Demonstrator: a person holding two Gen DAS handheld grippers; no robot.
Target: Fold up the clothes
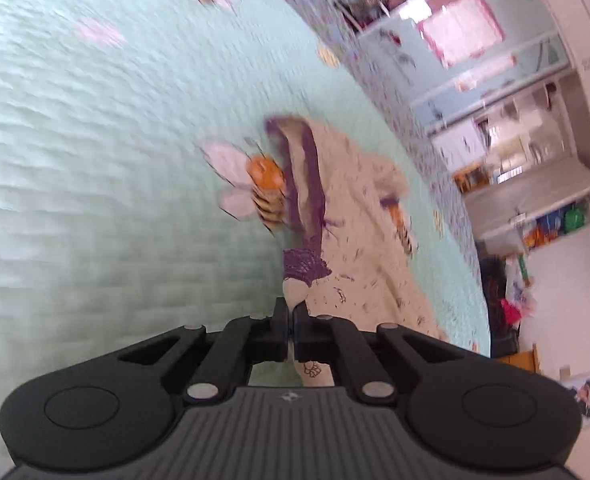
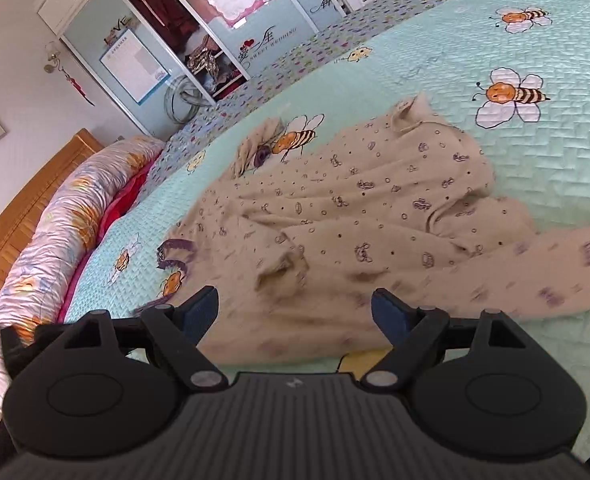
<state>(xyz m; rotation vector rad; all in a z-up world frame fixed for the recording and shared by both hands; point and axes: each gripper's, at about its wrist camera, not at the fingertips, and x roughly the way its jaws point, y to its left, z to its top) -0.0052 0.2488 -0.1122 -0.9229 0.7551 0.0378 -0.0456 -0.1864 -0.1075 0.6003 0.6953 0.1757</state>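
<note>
We note a beige printed garment with purple lace trim lying rumpled and spread across a pale green quilted bedspread with embroidered bees. One part of it reaches to the right edge of the right wrist view, blurred there.

The left gripper has its jaws drawn together on a fold of the beige cloth; fabric shows between and just behind the fingers. The left wrist view is motion-blurred, and we cannot make out finer detail of the grip.

The right gripper stands with its jaws wide apart, blue pads showing, holding nothing. It hovers just above the near edge of the garment.

Regarding containers: a wardrobe with pale blue sliding panels stands beyond the bed, partly open. In the open section we see dark red clothing hanging above and a heap of mixed items on a shelf below; we cannot identify them individually.

A rolled floral quilt lies along the wooden headboard.
</note>
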